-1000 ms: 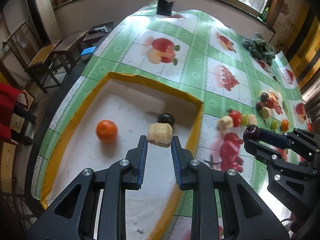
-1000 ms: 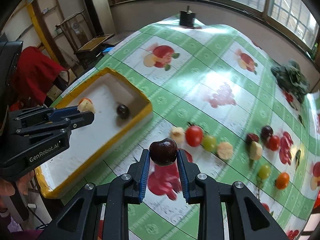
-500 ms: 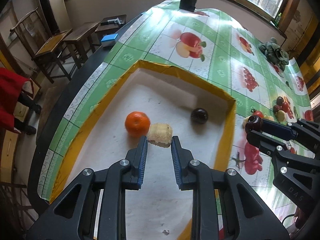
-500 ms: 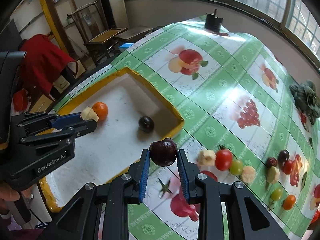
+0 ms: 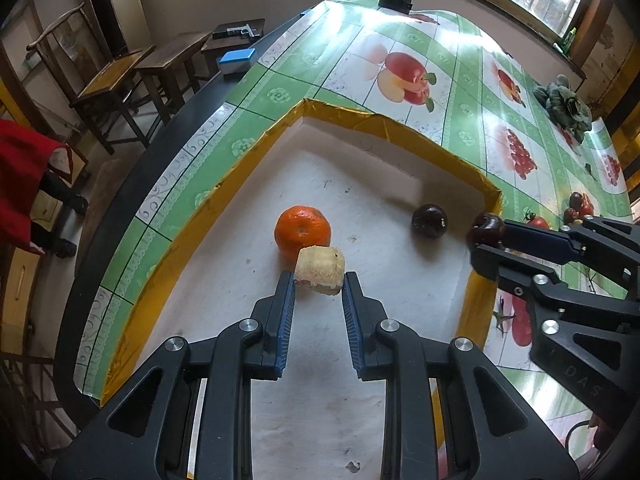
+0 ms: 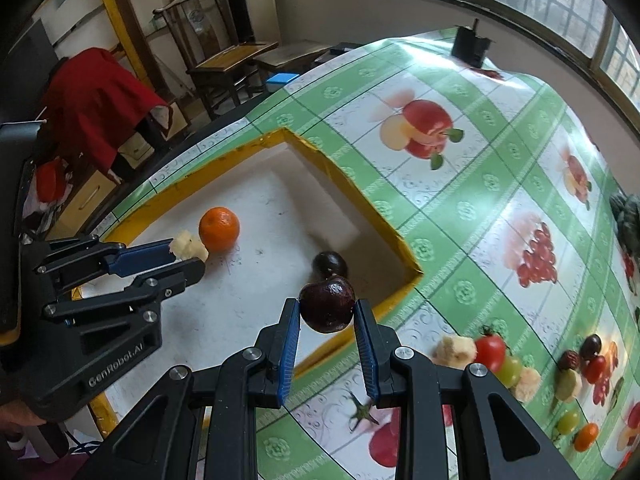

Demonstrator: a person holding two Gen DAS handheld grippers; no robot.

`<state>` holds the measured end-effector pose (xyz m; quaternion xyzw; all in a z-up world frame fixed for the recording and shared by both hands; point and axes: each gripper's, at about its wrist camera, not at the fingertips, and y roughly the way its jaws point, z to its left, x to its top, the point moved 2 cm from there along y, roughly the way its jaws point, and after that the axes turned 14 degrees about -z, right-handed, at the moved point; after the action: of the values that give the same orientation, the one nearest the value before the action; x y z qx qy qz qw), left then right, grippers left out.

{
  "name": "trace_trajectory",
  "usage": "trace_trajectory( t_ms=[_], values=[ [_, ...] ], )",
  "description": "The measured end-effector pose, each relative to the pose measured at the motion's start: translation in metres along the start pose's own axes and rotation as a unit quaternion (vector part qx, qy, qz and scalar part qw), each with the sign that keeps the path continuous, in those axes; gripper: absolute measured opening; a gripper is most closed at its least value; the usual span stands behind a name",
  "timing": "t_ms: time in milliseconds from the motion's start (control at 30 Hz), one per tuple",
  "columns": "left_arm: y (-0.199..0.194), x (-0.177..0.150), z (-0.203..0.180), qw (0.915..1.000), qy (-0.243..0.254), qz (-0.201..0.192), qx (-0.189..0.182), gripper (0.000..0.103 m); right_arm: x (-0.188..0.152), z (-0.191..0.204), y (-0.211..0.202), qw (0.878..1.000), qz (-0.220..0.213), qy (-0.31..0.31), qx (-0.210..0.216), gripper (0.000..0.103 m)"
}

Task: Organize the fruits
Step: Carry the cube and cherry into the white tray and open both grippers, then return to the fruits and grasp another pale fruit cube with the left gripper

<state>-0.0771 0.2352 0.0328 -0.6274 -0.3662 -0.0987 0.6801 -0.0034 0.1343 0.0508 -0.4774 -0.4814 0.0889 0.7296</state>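
My left gripper (image 5: 319,285) is shut on a pale yellow fruit chunk (image 5: 320,270), held over the white floor of the yellow-rimmed tray (image 5: 256,152), just in front of an orange (image 5: 302,230). A dark plum (image 5: 429,220) lies in the tray near its right wall. My right gripper (image 6: 326,312) is shut on a second dark plum (image 6: 327,304), hanging above the tray's right rim (image 6: 384,204). In the right wrist view the left gripper (image 6: 188,254) holds the chunk (image 6: 188,245) beside the orange (image 6: 219,228), with the tray's plum (image 6: 329,264) just beyond mine.
A row of loose fruit lies on the fruit-print tablecloth to the right: a pale chunk (image 6: 456,350), a red tomato (image 6: 491,348), green grapes (image 6: 508,370), dark and red pieces (image 6: 592,356). A dark leafy bundle (image 5: 564,106) sits far right. Chairs (image 5: 116,88) stand off the table's left edge.
Both grippers have shifted left over the tray with their fruit. The left now hangs close to the orange; the right has gone from above the tablecloth to the tray's right rim.
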Motion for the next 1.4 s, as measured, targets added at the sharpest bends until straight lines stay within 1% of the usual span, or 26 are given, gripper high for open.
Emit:
trace_trajectory(
  t_ms=[367,600,667,767,867,933,1033,1133,1267,1400],
  values=[
    [0.004,-0.007,0.008,0.9999,-0.003,0.007,0.013,0.023,-0.004,0.013,0.034,0.999,0.032,-0.002,0.034,0.027],
    [0.006,-0.012,0.016,0.9994,-0.021,0.014,0.023,0.023,-0.008,0.018,0.053,0.998,0.050,0.001,0.047,0.027],
    [0.006,-0.012,0.017,0.9993,-0.025,0.015,0.024,0.023,-0.008,0.019,0.056,0.998,0.047,0.003,0.051,0.028],
    [0.006,-0.014,0.018,0.9989,-0.030,0.022,0.027,0.026,-0.008,0.019,0.056,0.997,0.045,0.005,0.056,0.029],
    [0.003,-0.014,0.018,0.9988,-0.032,0.021,0.031,0.036,-0.008,0.018,0.049,0.997,0.042,0.011,0.060,0.030],
    [-0.002,-0.013,0.017,0.9988,-0.033,0.015,0.034,0.053,-0.005,0.015,0.040,0.998,0.031,0.018,0.060,0.031],
    [-0.011,-0.007,0.014,0.9989,-0.028,-0.001,0.037,0.055,-0.003,0.009,0.024,0.998,0.016,0.033,0.060,0.032],
    [-0.020,-0.001,0.004,0.9990,-0.013,-0.015,0.040,0.055,0.000,0.000,0.004,0.998,-0.002,0.045,0.049,0.033],
    [-0.028,0.006,-0.014,0.9990,0.001,-0.028,0.033,0.055,-0.004,-0.018,-0.020,0.997,-0.020,0.066,0.030,0.034],
    [-0.030,0.011,-0.038,0.9991,0.017,-0.034,0.019,0.055,-0.014,-0.038,-0.041,0.996,-0.028,0.086,0.006,0.035]
  ],
)
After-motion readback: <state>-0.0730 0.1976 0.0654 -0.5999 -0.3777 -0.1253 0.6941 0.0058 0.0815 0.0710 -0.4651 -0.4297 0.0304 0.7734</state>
